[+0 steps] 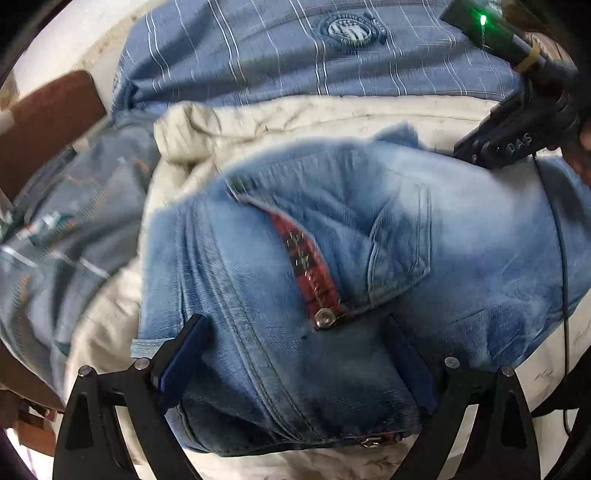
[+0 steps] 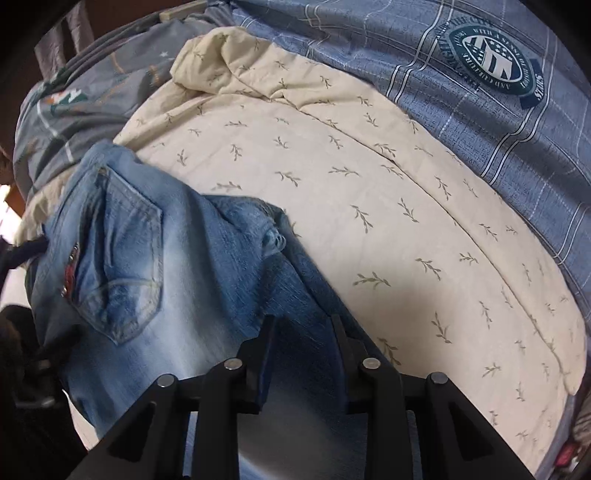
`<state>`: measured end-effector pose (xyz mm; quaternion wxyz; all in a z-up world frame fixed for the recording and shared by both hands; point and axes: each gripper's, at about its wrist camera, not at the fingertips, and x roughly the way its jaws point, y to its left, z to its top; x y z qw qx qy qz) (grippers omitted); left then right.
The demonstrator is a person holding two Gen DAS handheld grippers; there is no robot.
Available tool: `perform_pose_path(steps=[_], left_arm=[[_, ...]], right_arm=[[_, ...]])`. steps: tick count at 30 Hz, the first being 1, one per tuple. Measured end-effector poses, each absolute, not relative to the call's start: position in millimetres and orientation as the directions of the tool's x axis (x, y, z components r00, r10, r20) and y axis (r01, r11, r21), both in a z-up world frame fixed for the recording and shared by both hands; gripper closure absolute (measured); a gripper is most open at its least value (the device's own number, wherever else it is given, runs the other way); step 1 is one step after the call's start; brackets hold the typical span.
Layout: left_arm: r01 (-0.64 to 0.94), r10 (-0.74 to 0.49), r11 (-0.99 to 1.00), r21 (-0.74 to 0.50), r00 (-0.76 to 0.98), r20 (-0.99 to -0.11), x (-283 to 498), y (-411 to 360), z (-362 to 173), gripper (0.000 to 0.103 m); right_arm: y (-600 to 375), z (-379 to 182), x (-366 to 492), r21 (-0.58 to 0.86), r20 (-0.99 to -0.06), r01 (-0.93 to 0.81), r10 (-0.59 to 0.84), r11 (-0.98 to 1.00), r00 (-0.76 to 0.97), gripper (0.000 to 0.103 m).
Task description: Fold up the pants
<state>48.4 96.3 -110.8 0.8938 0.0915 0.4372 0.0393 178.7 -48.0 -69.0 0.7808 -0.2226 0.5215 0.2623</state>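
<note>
The jeans [image 1: 295,266] lie bunched up on a cream bed cover [image 2: 369,184], which has small leaf prints on it. The jeans are light blue and folded over on themselves, so the legs are hidden and only the seat part shows.

In the left wrist view, the far left is blurry; a brown board [image 1: 51,122] and a grey-blue quilt [image 1: 74,221] can just be made out there. The left gripper [image 1: 299,354] has its fingers [image 1: 181,362] spread wide, one on each side of a thick fold of the jeans, and the cloth fills the gap between them. It is hard to tell if they squeeze it. A red strip [image 1: 310,266] with a metal stud [image 1: 324,318] runs down the middle of the jeans, beside a back pocket [image 1: 399,251]. At the top lies a blue striped blanket [image 1: 295,55] with a round badge [image 1: 349,31]. The right gripper [image 1: 517,136] shows at the far right, partly cut off.

In the right wrist view, the pocket sits on the left. The right gripper [image 2: 301,354] is clenched on a ridge of the jeans near their right edge. The cream bed cover spreads to the right, and the blue striped blanket lies beyond it.
</note>
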Motion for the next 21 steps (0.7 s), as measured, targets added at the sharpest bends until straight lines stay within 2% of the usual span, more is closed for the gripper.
perform_pose_path(steps=[1, 3, 5, 9, 10, 14, 17, 18, 21], left_arm=[[0.003, 0.143, 0.983, 0.185, 0.618, -0.773, 48, 97, -110, 0.008], [0.011, 0.149, 0.98, 0.198, 0.618, -0.772, 49, 96, -110, 0.007], [0.008, 0.144, 0.982, 0.19, 0.621, -0.771, 48, 98, -111, 0.007], [0.005, 0.138, 0.983, 0.181, 0.625, -0.768, 48, 99, -112, 0.007], [0.004, 0.138, 0.984, 0.18, 0.626, -0.768, 48, 99, -112, 0.007], [0.007, 0.134, 0.984, 0.178, 0.631, -0.764, 47, 98, -112, 0.007], [0.011, 0.127, 0.985, 0.173, 0.634, -0.763, 47, 99, -112, 0.007], [0.012, 0.125, 0.985, 0.171, 0.634, -0.763, 48, 100, -112, 0.007], [0.011, 0.122, 0.986, 0.167, 0.633, -0.764, 48, 101, -111, 0.007]], right_arm=[[-48, -74, 179, -0.095, -0.933, -0.65, 0.16, 0.754, 0.323, 0.05], [-48, -80, 178, -0.153, -0.924, -0.652, 0.127, 0.743, 0.361, 0.045], [-49, -83, 180, -0.101, -0.928, -0.649, 0.164, 0.754, 0.335, 0.047], [-52, -80, 185, -0.117, -0.926, -0.634, 0.146, 0.764, 0.347, 0.081], [-52, -80, 188, -0.142, -0.925, -0.632, 0.125, 0.762, 0.359, 0.084], [-56, -79, 189, -0.204, -0.915, -0.61, 0.073, 0.766, 0.397, 0.089], [-63, -71, 190, -0.088, -0.922, -0.619, 0.171, 0.78, 0.347, 0.087], [-62, -65, 187, -0.044, -0.916, -0.638, 0.224, 0.769, 0.333, 0.085], [-54, -54, 181, -0.045, -0.899, -0.675, 0.265, 0.737, 0.349, 0.074]])
